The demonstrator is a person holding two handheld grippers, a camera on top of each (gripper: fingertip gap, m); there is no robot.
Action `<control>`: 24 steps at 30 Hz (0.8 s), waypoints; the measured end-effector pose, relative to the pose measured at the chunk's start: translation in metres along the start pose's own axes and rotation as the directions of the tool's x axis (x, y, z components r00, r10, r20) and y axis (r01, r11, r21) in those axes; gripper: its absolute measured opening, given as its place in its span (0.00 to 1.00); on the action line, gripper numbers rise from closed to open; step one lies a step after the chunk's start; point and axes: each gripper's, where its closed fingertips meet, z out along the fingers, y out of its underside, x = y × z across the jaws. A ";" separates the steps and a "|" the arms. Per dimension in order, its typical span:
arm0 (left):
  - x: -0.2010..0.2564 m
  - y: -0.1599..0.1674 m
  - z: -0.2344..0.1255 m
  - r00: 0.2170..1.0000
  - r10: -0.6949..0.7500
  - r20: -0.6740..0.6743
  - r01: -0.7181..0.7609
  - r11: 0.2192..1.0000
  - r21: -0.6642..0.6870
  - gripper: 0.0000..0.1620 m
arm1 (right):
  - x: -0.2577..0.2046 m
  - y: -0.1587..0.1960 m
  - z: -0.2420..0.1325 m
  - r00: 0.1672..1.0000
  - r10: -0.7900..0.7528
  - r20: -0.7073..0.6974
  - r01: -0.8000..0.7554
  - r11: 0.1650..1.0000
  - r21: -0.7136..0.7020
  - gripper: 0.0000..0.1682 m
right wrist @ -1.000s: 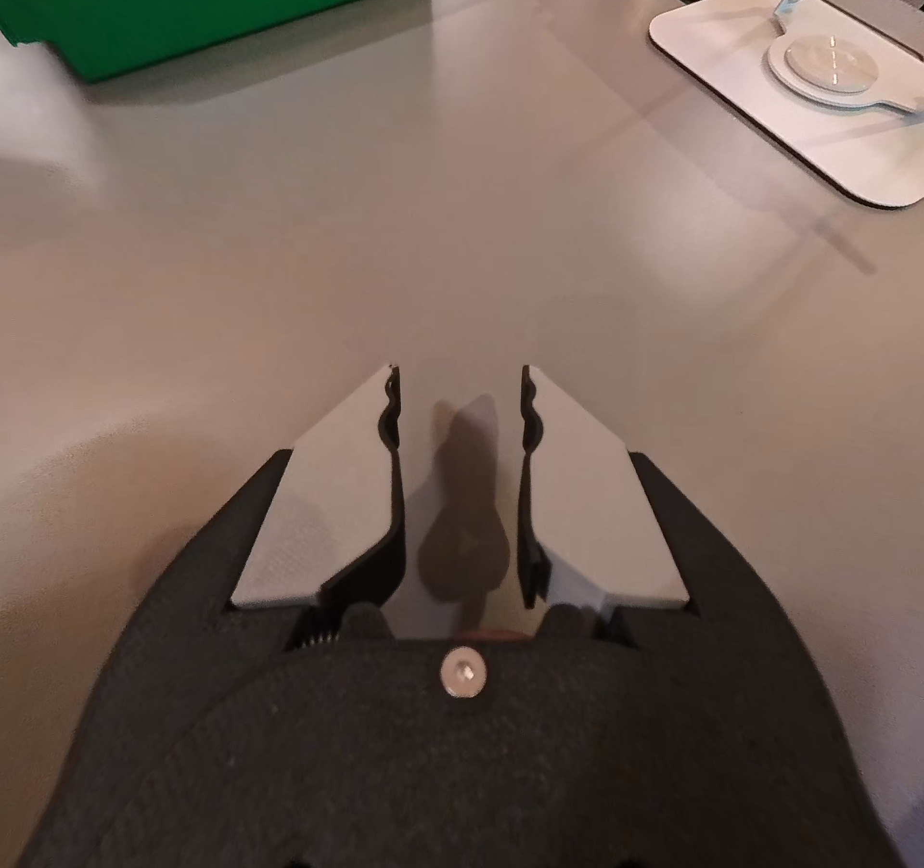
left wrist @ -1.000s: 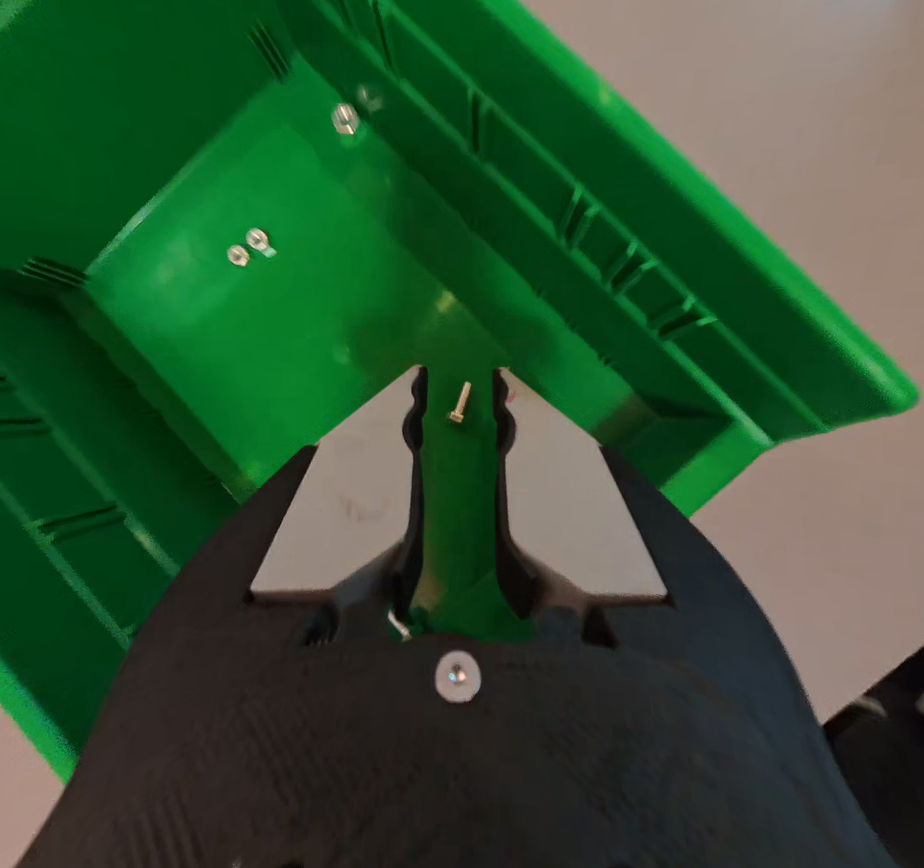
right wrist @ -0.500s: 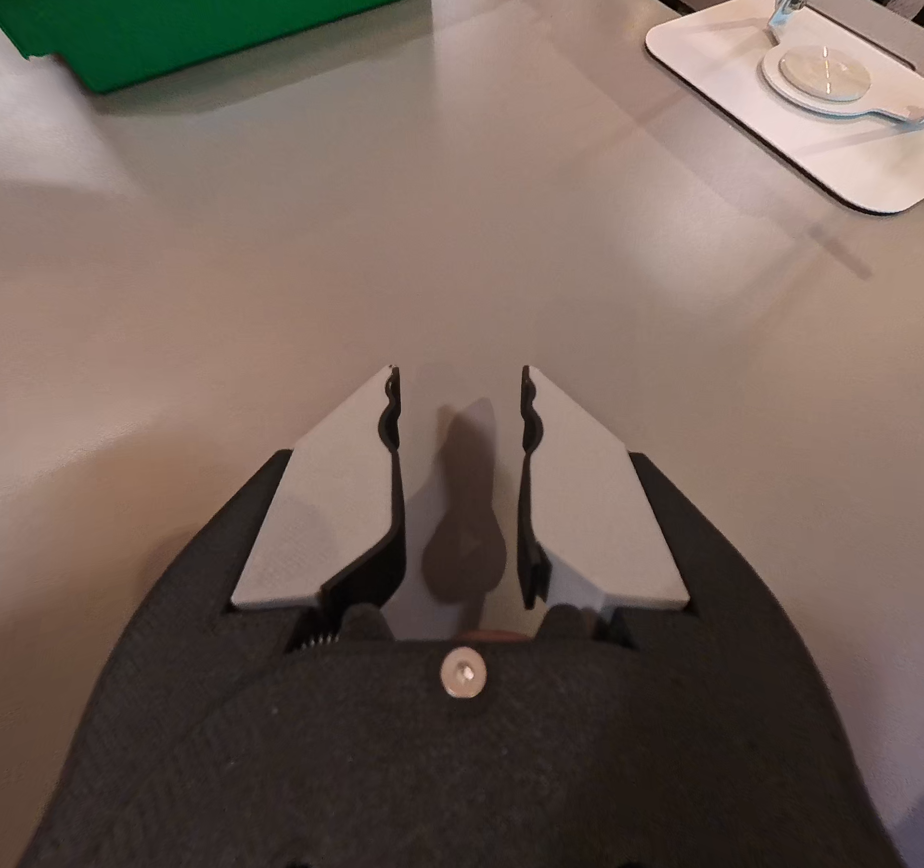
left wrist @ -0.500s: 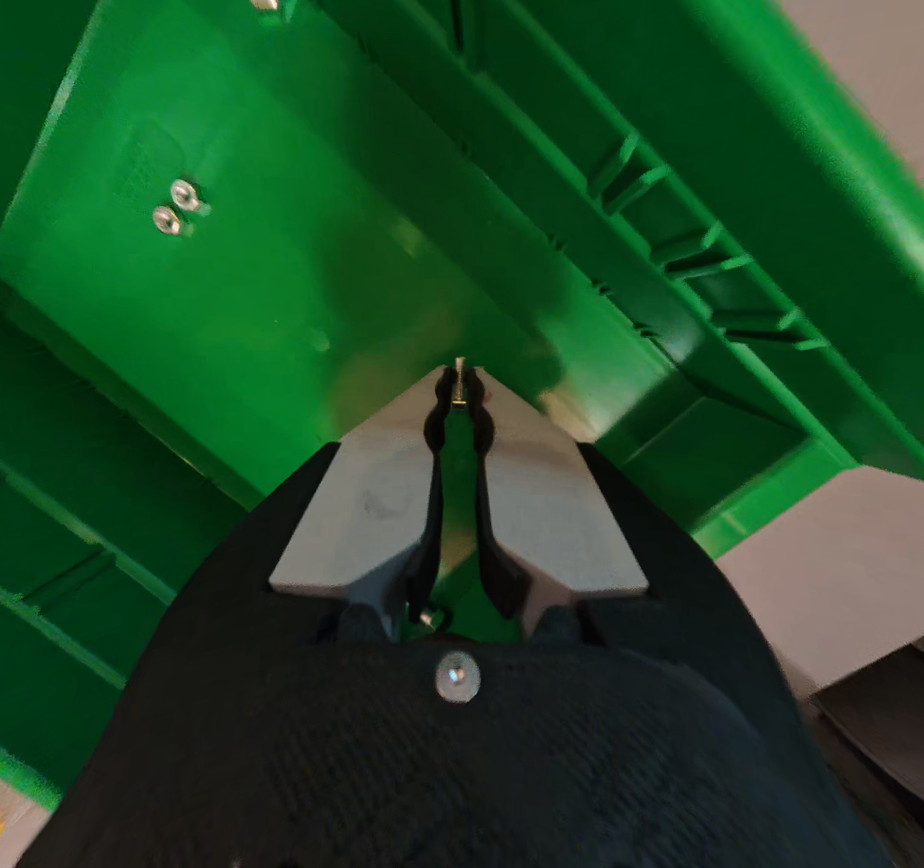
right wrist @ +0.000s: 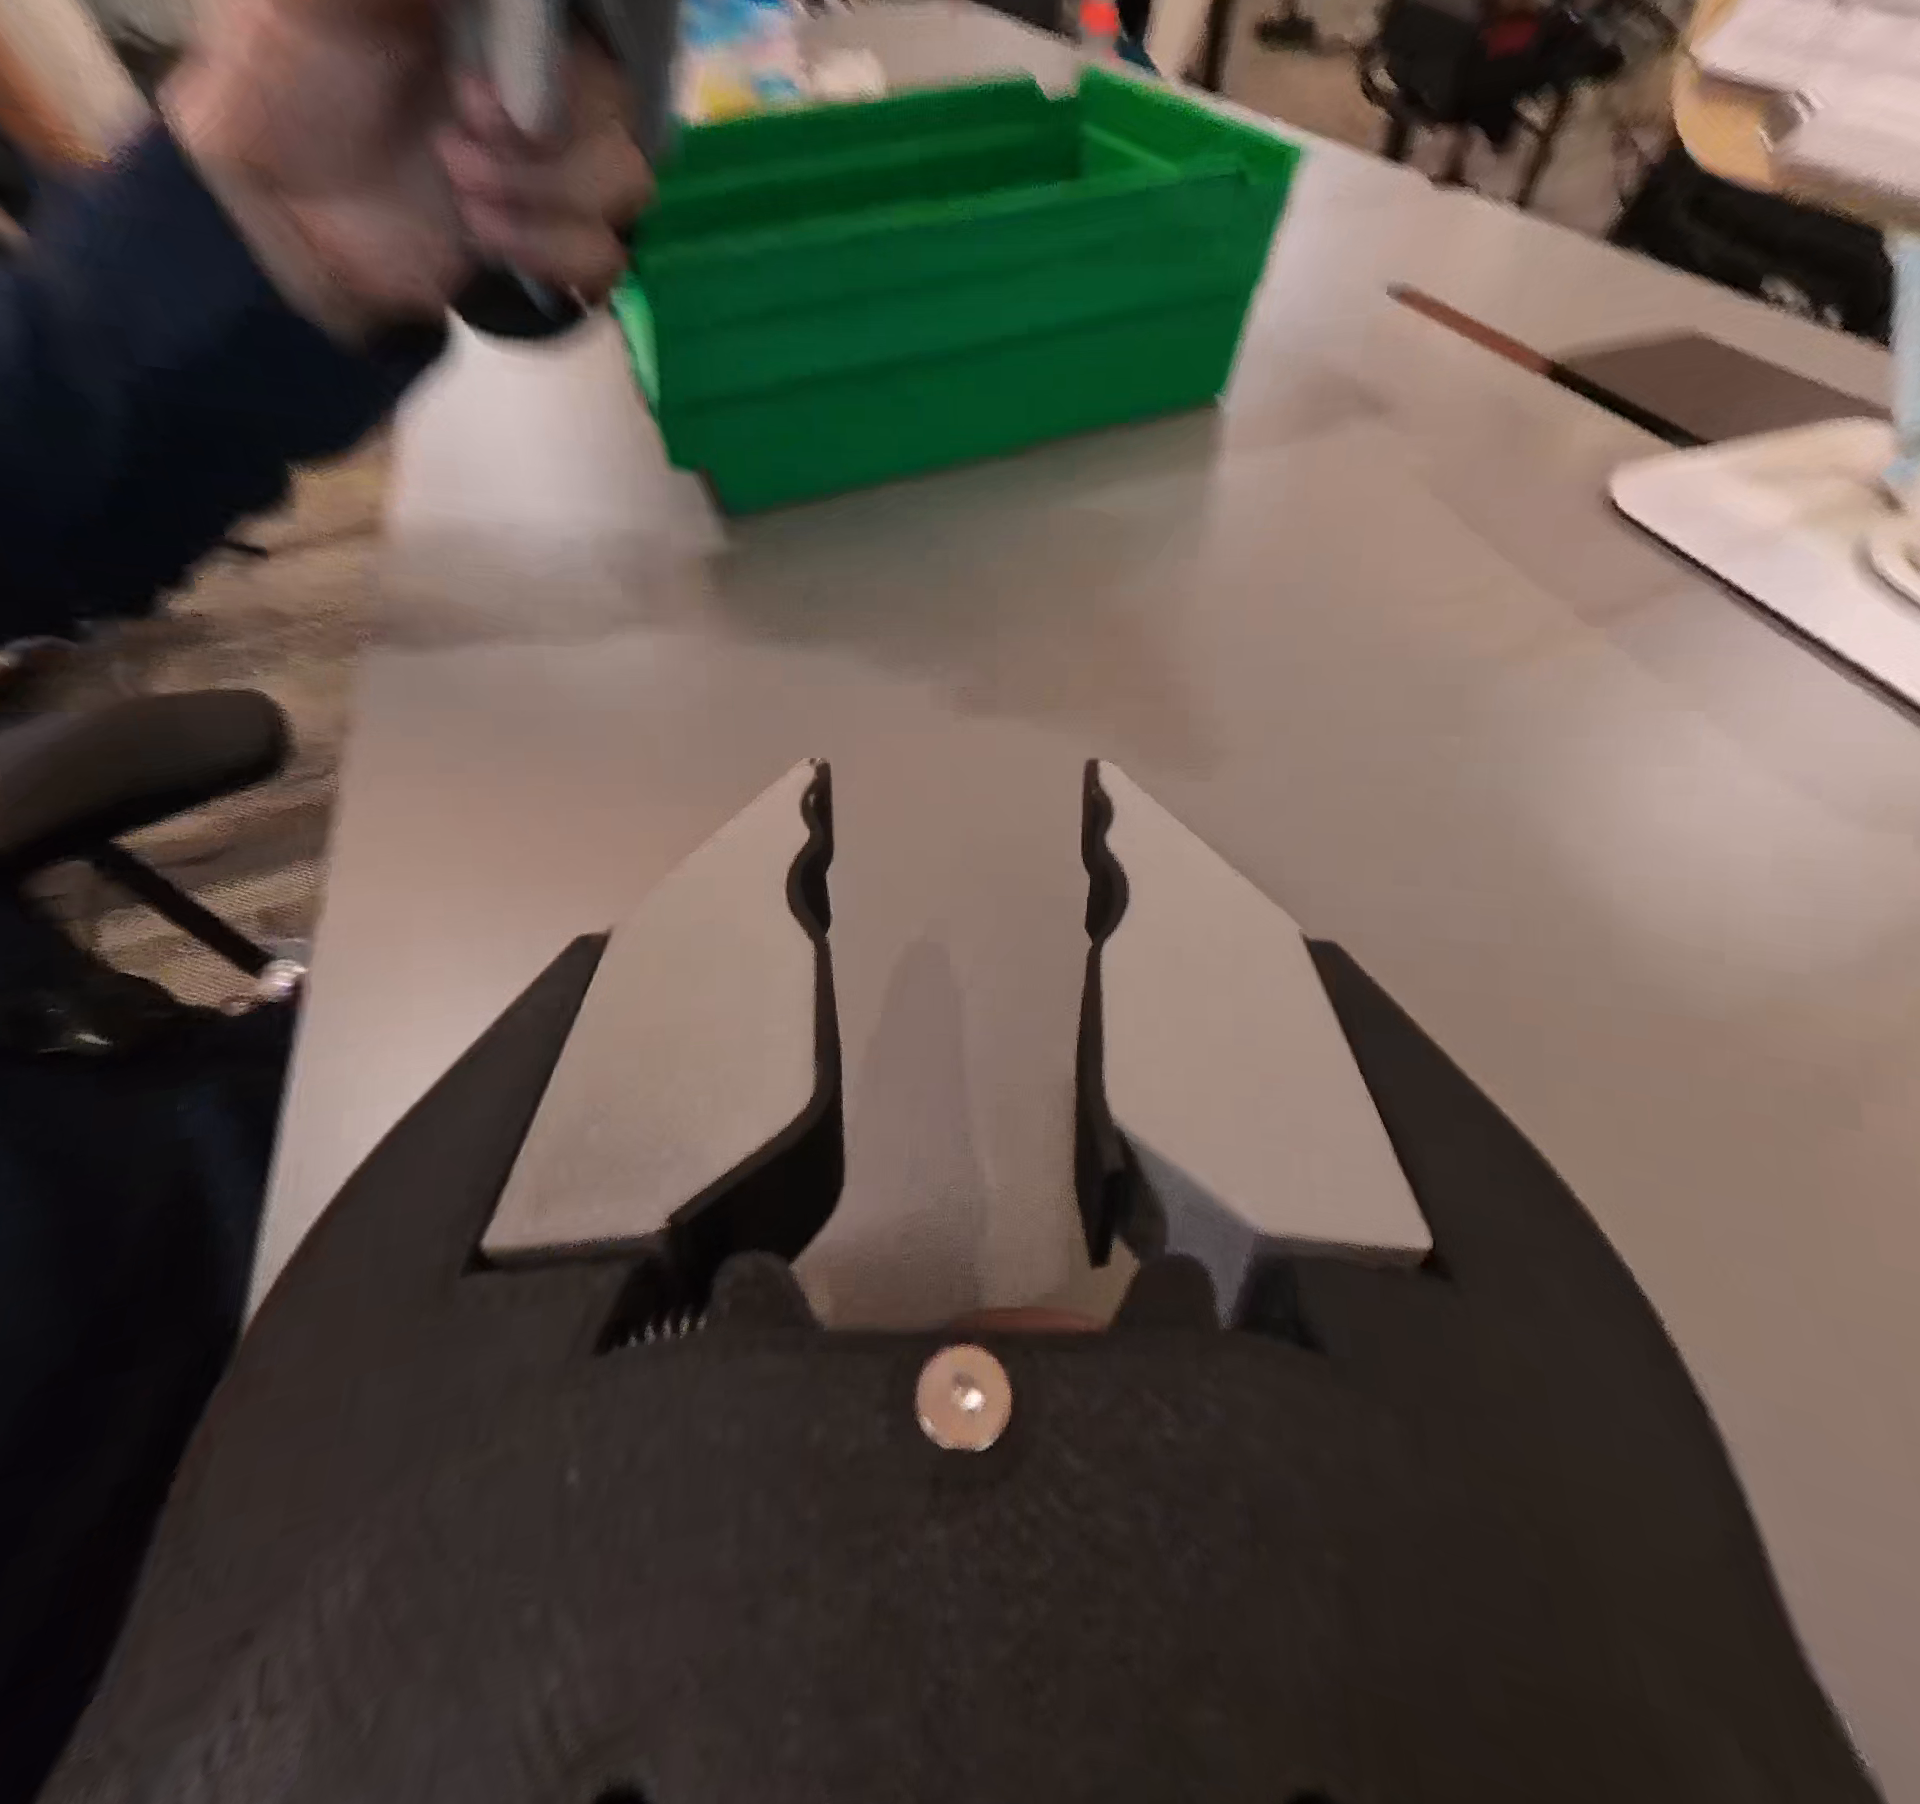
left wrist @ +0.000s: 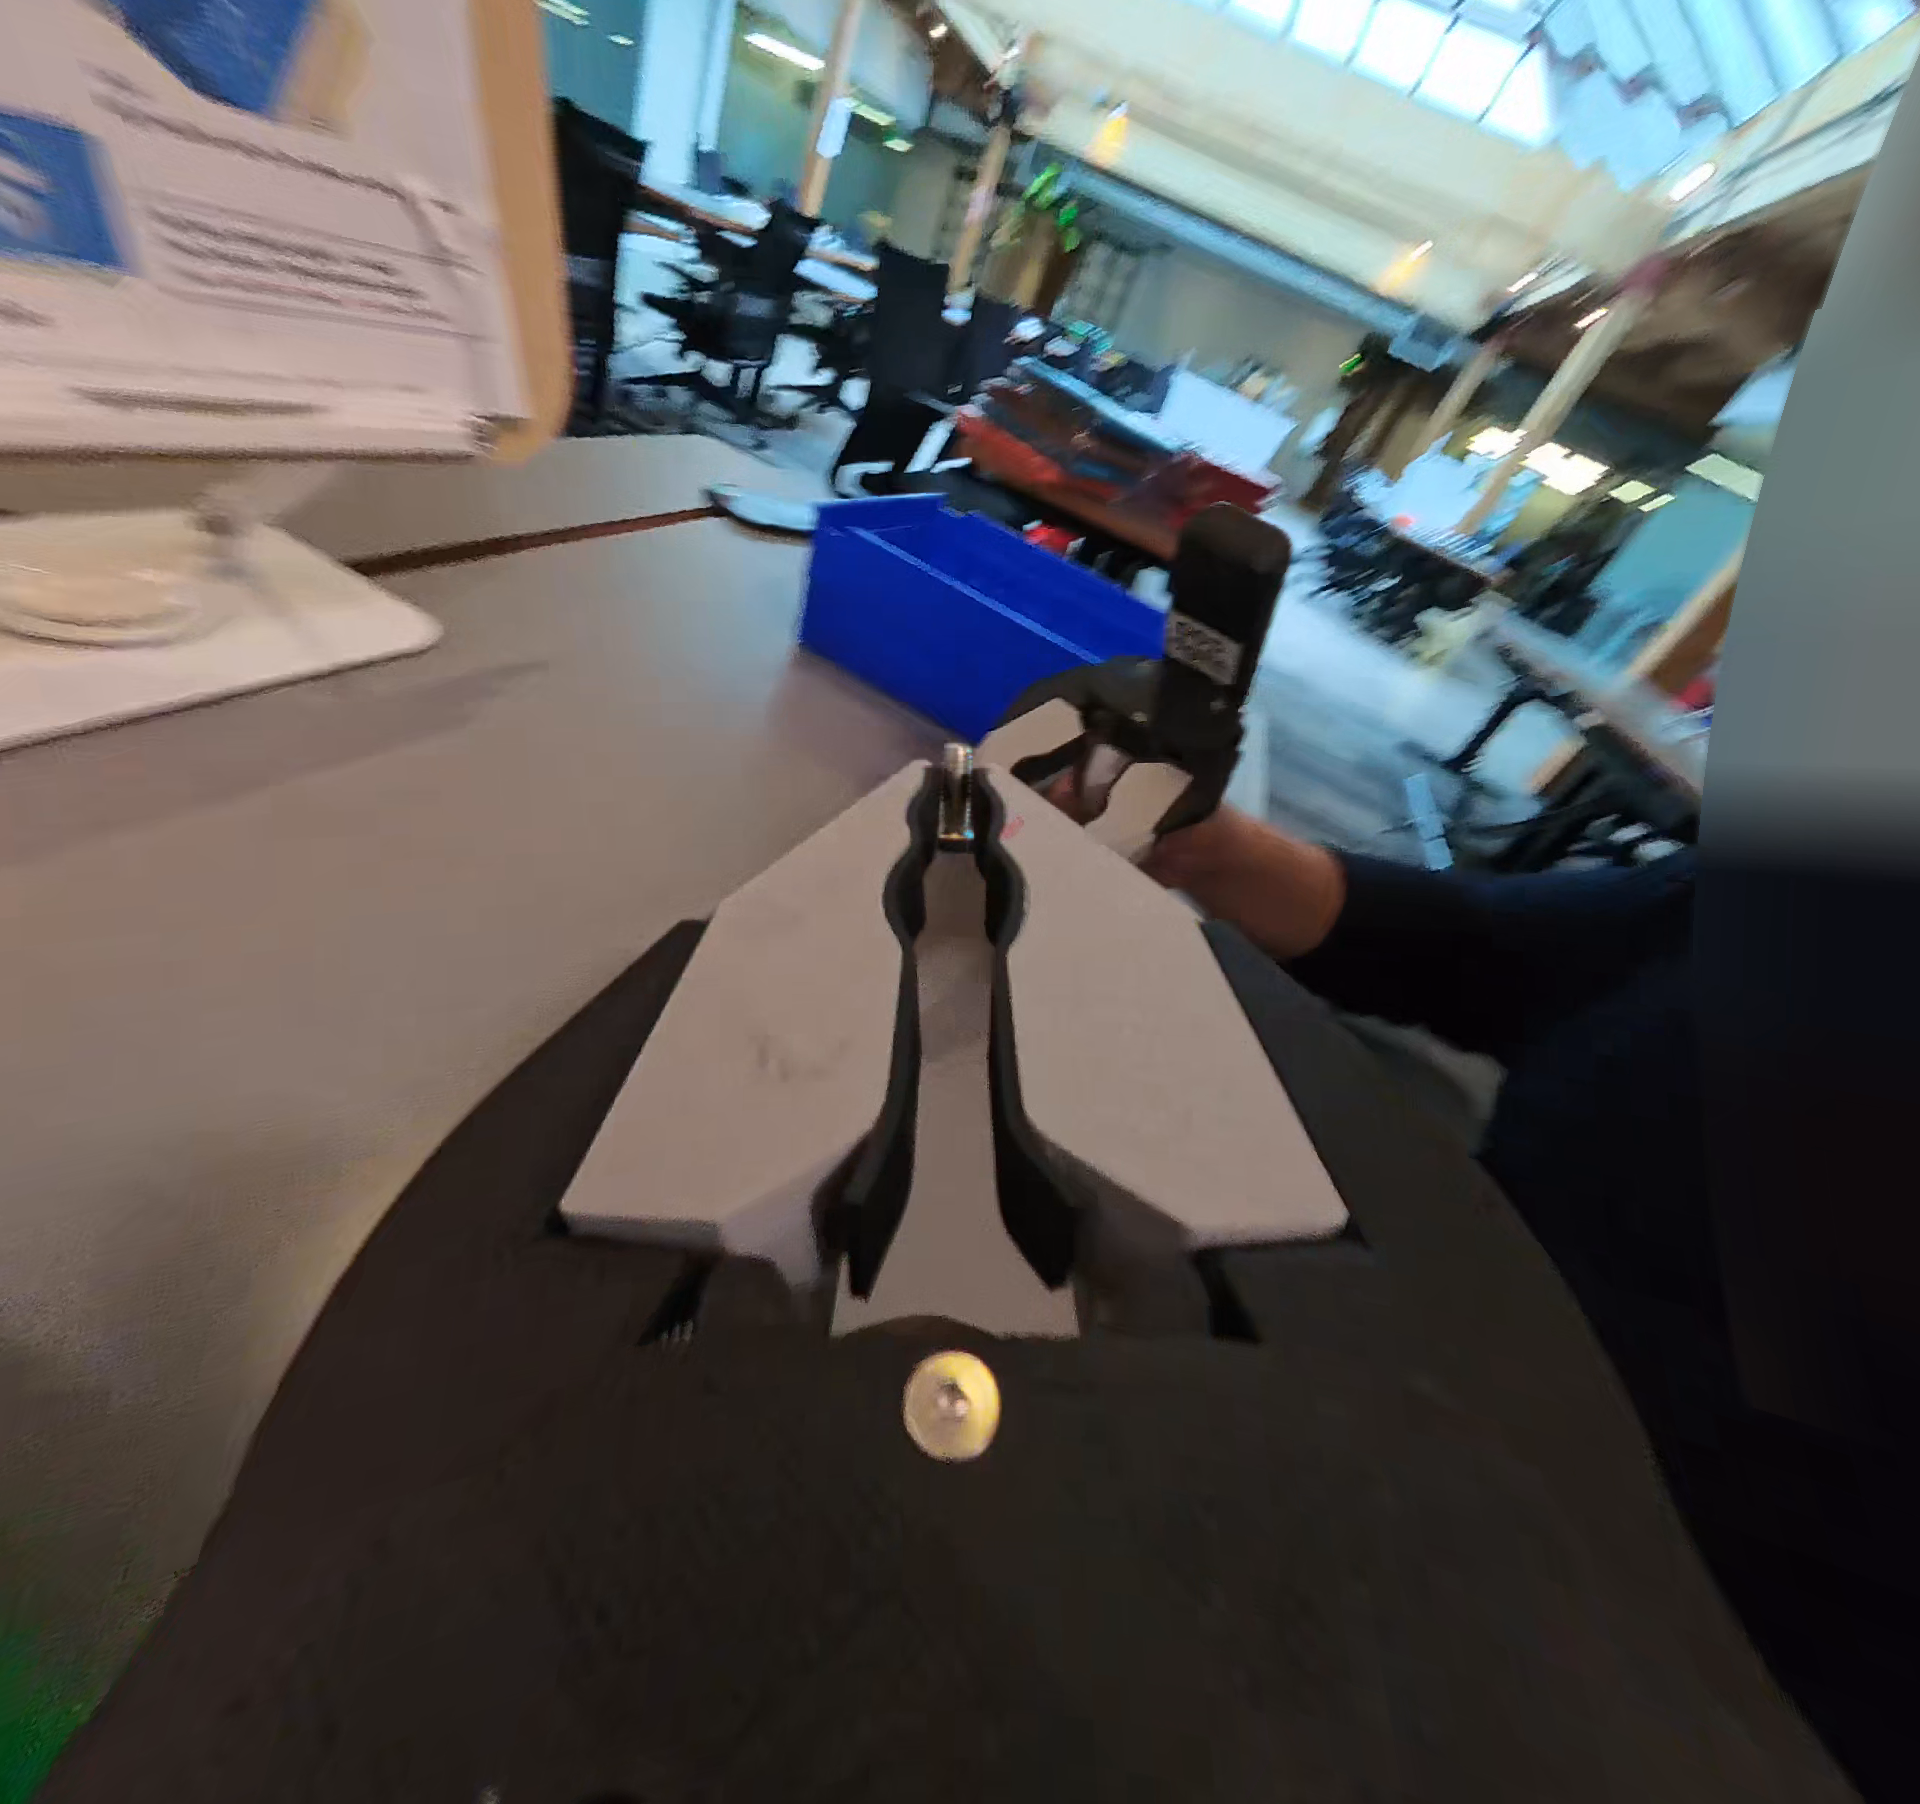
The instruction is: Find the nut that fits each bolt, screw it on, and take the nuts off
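Note:
My left gripper [left wrist: 954, 798] is shut on a small silver bolt [left wrist: 955, 804], held at its fingertips above the grey table [left wrist: 416, 871]. My right gripper [right wrist: 956, 788] is open and empty, low over the table; it also shows in the left wrist view [left wrist: 1117, 767], held by a hand just beyond the bolt. The green bin [right wrist: 935, 300] stands on the table ahead of the right gripper. The left hand with its gripper shows blurred at the upper left of the right wrist view [right wrist: 416, 123]. No nuts are in view.
A blue bin [left wrist: 956, 611] stands behind the right gripper. A white flat stand base [left wrist: 187, 632] lies at the left under a tilted board with papers [left wrist: 260, 165]; the base also shows in the right wrist view [right wrist: 1787, 549]. A chair armrest [right wrist: 135, 767] sits off the table's left edge. The left gripper's tips are roughly 15 cm from the right gripper's.
My left gripper closed on the bolt inside the green bin, lifted it out and swung to face the right gripper. My right gripper turned toward the green bin and stayed open.

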 end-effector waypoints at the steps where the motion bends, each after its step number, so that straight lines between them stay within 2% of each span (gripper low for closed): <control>1: 0.008 0.010 0.016 0.998 -0.045 -0.049 0.045 0.999 0.004 0.02 | -0.006 -0.007 -0.002 1.000 -0.013 0.028 0.012 0.999 0.038 0.27; 3: 0.023 0.036 0.047 0.983 -0.097 -0.153 0.093 0.995 -0.039 0.02 | -0.009 -0.015 -0.007 0.999 -0.026 0.039 0.023 0.996 0.086 0.27; 8: 0.031 0.088 0.095 0.970 0.005 -0.243 -0.028 0.995 -0.095 0.02 | -0.004 -0.017 -0.017 0.991 0.099 0.094 -0.109 0.989 0.103 0.26; 11: 0.041 0.101 0.103 0.950 0.063 -0.304 -0.101 0.989 -0.109 0.02 | -0.005 -0.017 -0.023 0.997 0.042 0.071 -0.048 0.994 0.094 0.17; 15: 0.038 0.105 0.106 0.940 0.256 -0.227 -0.281 0.955 -0.089 0.02 | -0.022 -0.016 -0.019 0.991 0.035 0.131 -0.043 0.997 0.061 0.11; 18: 0.035 0.104 0.107 0.927 0.336 -0.164 -0.352 0.932 -0.082 0.02 | -0.031 -0.016 -0.017 0.985 0.047 0.166 -0.056 0.997 0.051 0.11; 21: 0.036 0.103 0.107 0.911 0.387 -0.140 -0.400 0.913 -0.075 0.02 | -0.027 -0.013 -0.017 0.988 0.054 0.143 -0.060 0.998 0.036 0.05; 24: 0.032 0.107 0.109 0.895 0.434 -0.104 -0.444 0.890 -0.105 0.02 | -0.031 -0.018 -0.019 0.982 0.073 0.173 -0.084 0.995 0.057 0.05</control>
